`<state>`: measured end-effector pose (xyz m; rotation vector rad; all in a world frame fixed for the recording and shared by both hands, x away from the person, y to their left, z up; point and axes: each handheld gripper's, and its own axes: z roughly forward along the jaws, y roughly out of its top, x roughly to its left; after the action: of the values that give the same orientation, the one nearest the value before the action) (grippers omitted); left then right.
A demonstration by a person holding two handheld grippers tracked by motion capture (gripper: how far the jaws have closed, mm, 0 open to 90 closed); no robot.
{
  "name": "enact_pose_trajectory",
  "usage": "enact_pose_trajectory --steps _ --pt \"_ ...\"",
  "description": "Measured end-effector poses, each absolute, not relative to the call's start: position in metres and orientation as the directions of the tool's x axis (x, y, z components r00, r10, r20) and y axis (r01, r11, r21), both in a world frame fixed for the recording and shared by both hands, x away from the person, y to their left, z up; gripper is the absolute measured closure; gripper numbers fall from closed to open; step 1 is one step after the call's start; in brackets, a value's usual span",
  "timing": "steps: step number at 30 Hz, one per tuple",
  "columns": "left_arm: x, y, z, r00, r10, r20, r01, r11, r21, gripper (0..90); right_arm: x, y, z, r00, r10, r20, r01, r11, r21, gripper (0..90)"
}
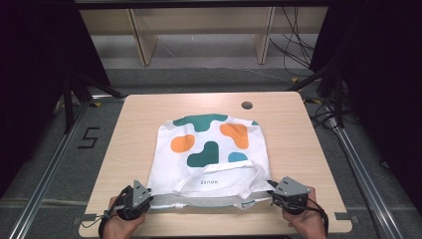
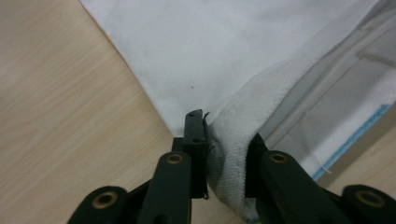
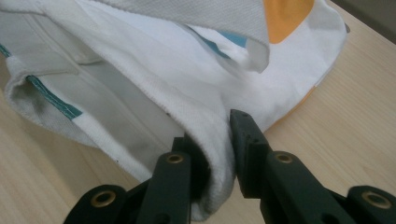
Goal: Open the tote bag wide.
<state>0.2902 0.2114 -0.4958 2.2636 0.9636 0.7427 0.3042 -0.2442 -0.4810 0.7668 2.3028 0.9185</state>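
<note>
the white tote bag (image 1: 211,149) lies flat on the desk (image 1: 129,139), its open mouth toward the person. left tongs (image 1: 135,198) and right tongs (image 1: 288,193) each pinch a mouth corner of the tote bag, likely to lift or spread it evenly.

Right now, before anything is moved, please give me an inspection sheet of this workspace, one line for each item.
Surface: light wooden table with a round cable hole near its far edge.
Job's things: white tote bag with green, orange and blue patches lies flat, opening toward the person, handle folded onto it.
Clutter: nothing seen.
Grippers: left gripper clamps the bag's near left corner; right gripper clamps the near right corner.
Cables: gripper cable by the right hand; loose wires on the floor beyond the table.
Surroundings: wooden shelving behind, dark curtains at the sides, metal rails on the floor.
</note>
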Motion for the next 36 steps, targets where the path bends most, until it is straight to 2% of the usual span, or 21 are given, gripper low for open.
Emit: enact_pose_trajectory --steps 11,20,24,27,29,36 --pt "0.286 0.214 -0.478 0.548 0.821 0.163 0.389 -0.422 0.819 85.4 0.307 -0.249 -0.473 -0.685 0.694 -0.223 0.296 0.544 0.785 79.3" --pt "0.286 0.216 -0.462 0.545 0.824 0.153 0.333 -0.380 0.863 86.0 0.309 -0.248 -0.449 -0.660 0.716 -0.229 0.243 0.491 0.837 80.3" --pt "0.288 0.214 -0.448 0.555 0.816 0.160 0.304 -0.378 0.875 86.4 0.314 -0.248 -0.436 -0.660 0.710 -0.247 0.200 0.482 0.853 81.0" --pt "0.294 0.213 -0.432 0.562 0.805 0.192 0.249 -0.385 0.889 86.6 0.319 -0.249 -0.427 -0.659 0.717 -0.226 0.196 0.454 0.869 81.2" --pt "0.294 0.212 -0.429 0.555 0.812 0.184 0.249 -0.373 0.894 86.7 0.320 -0.249 -0.424 -0.657 0.716 -0.234 0.184 0.453 0.872 81.3" --pt "0.302 0.213 -0.397 0.545 0.817 0.188 0.185 -0.336 0.924 86.8 0.329 -0.251 -0.385 -0.633 0.730 -0.259 0.107 0.414 0.904 82.0"
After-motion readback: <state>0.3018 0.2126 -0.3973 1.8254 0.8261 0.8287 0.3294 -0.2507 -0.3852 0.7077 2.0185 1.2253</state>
